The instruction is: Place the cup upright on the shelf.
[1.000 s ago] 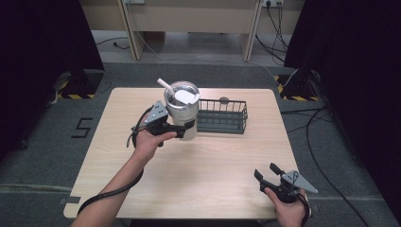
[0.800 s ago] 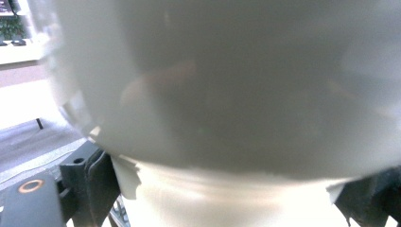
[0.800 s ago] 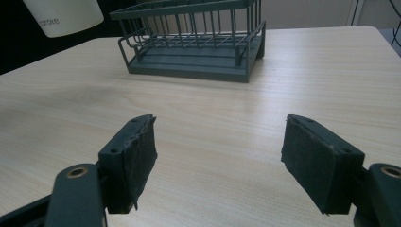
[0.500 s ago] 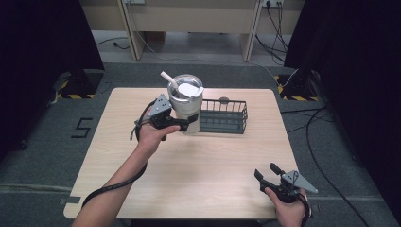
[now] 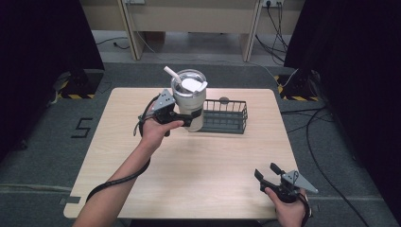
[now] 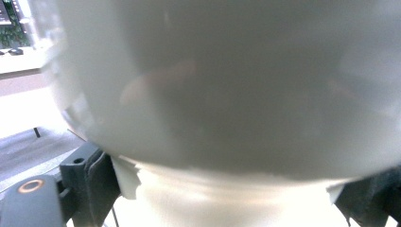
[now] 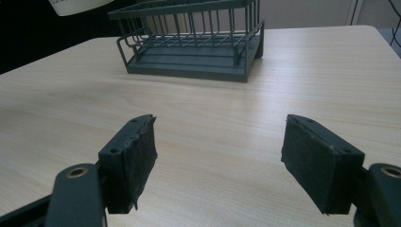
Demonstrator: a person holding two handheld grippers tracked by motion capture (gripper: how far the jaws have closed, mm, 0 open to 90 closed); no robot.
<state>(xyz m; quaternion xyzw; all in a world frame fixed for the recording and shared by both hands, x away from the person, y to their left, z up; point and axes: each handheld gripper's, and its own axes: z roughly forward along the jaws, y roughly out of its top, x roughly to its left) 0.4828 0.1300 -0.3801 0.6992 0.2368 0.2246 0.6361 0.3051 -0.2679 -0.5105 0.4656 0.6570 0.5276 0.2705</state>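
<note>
The tumbler (image 5: 189, 100) — a pale, steel-looking cup with a clear lid and a white straw (image 5: 170, 74) poking out at a slant — is held above the desk (image 5: 213, 161), toward the middle of its far edge and just beside the near-left corner of the dark wire basket (image 5: 226, 116); the right gripper view shows its base hanging clear over the wood at that corner. I judge it stiff and fairly heavy for its size, heavier still if there is liquid inside, which the pictures do not show. Its smooth, rounded wall looks slippery, and the body widens upward, so a grip low on the narrower part could let it tip or twist. The safest hold is square across the body near mid-height, kept upright so the lid and straw stay put. It should not break easily, though a drop could dent it or spill it. The left gripper (image 5: 185, 116) has its jaws closed on the tumbler from the left side, around the lower half of the body; in the left gripper view the pale wall (image 6: 227, 85) fills the space between the two black pads (image 6: 97, 177), which press against it on either side. The right gripper (image 5: 268, 172) rests at the desk's near-right corner, well apart from the tumbler and the basket, its fingers (image 7: 135, 158) spread wide with bare wood between them — holding and touching nothing.
</note>
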